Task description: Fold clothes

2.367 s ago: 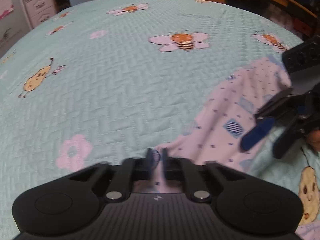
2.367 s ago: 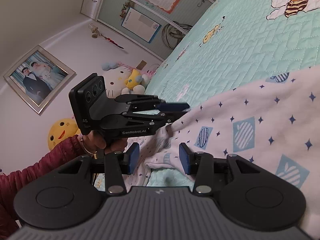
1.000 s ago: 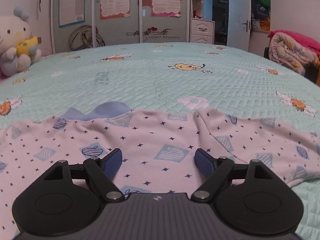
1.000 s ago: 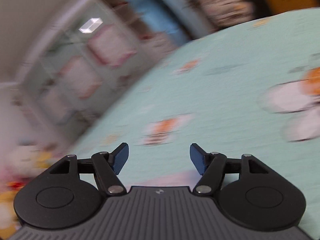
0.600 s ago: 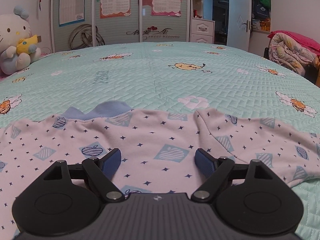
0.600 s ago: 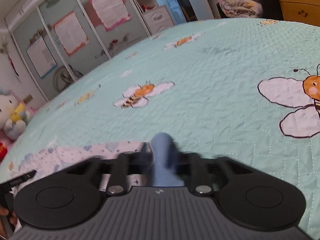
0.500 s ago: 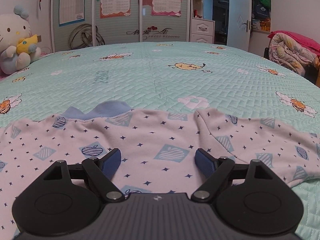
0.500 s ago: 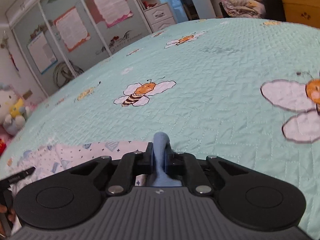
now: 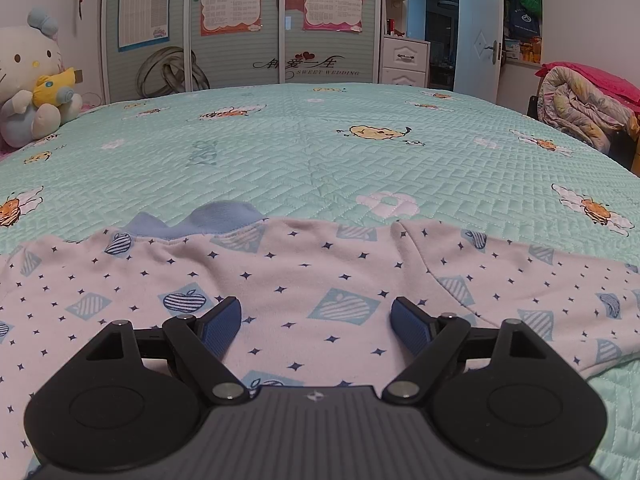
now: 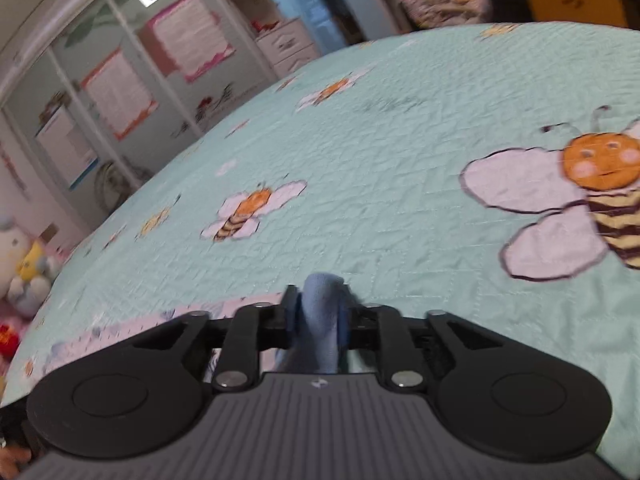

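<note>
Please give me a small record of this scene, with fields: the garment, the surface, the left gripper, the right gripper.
garment: white patterned top with blue cuff, lying spread out
surface: mint quilt with bee prints
left gripper: jaws wide open above the top, holding nothing
right gripper: jaws opening, the cuff between them
background: plush toy, wardrobe

"SWEET WEDDING" on wardrobe door [image 9: 326, 68].

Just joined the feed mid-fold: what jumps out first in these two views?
A pale star-and-apple print garment lies spread on the mint bee-print bedspread, under the open left tool. The right tool has a blue cuff between its jaws, which are opening. A plush cat toy sits far left.
</note>
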Tool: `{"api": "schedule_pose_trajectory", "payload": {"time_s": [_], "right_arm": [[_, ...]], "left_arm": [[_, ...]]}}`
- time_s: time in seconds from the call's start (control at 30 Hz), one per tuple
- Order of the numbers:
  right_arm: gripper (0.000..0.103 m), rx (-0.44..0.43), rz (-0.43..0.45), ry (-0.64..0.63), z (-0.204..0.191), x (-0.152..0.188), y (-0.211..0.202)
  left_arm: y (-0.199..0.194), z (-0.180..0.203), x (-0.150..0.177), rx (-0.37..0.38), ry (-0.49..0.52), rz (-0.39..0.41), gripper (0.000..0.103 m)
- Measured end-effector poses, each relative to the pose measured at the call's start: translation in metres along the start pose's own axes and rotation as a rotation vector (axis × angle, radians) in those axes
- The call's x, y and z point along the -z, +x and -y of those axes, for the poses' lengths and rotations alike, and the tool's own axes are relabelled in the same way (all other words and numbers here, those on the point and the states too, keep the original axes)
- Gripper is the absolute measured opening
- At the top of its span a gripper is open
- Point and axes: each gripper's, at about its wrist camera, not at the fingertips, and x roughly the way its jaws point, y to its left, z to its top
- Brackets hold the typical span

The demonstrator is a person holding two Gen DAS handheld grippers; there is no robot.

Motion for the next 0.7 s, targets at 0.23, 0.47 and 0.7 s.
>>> {"api": "schedule_pose_trajectory", "payload": {"time_s": [0.23, 0.47, 0.7], "right_arm": [[0.046, -0.110, 0.105, -0.092, -0.106, 0.023, -0.018], [0.038, -0.571, -0.267, 0.130, -0.183, 0.065, 0.086], [0.000, -0.247, -0.132, 0.098, -0.150, 0.072, 0.084]], "left_arm": [[0.000, -0.001, 0.000, 0.005, -0.005, 0.001, 0.086], [0.000, -0.004, 0.000, 0.019, -0.020, 0.002, 0.087], [0.000, -0.006, 0.000, 0.042, -0.036, 0.003, 0.090]]}}
